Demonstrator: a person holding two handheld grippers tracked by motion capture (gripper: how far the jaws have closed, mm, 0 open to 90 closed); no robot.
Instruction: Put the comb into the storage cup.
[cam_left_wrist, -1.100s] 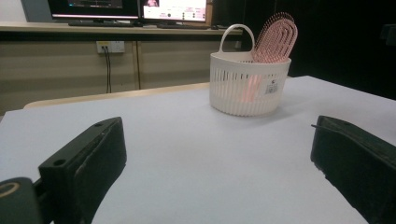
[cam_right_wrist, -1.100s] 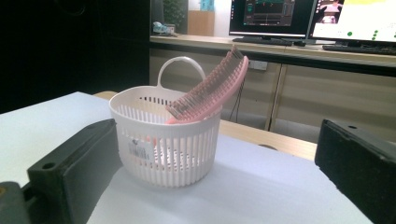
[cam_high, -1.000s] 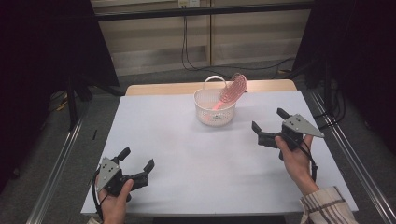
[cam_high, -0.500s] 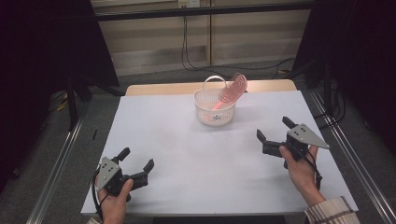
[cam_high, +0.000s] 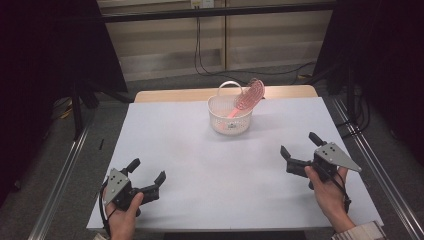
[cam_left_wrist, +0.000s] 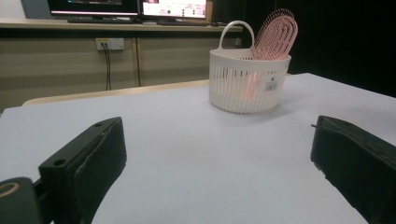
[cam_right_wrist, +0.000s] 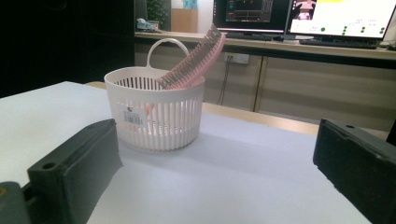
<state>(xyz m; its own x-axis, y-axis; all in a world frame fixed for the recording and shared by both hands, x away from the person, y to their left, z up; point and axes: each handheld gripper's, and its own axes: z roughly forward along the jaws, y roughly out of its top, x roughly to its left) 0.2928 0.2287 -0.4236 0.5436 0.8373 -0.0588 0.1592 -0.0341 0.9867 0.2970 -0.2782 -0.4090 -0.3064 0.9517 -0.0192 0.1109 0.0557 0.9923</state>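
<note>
Now that our right gripper (cam_high: 299, 152) has drawn back toward us, both it and our left gripper (cam_high: 148, 170) hang open and empty; the pink plastic hairbrush (cam_high: 248, 95) leans inside the white slotted plastic basket (cam_high: 229, 120), apparently delivered.

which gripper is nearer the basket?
The right gripper: it sits farther up the table, closer to the basket. The left gripper is down at the near edge. Both are open and empty.

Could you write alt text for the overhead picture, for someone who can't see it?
A pink hairbrush stands tilted in a small white basket near the far edge of a white table. At the near corners, a person's hands hold the left gripper and right gripper, both open and empty.
</note>
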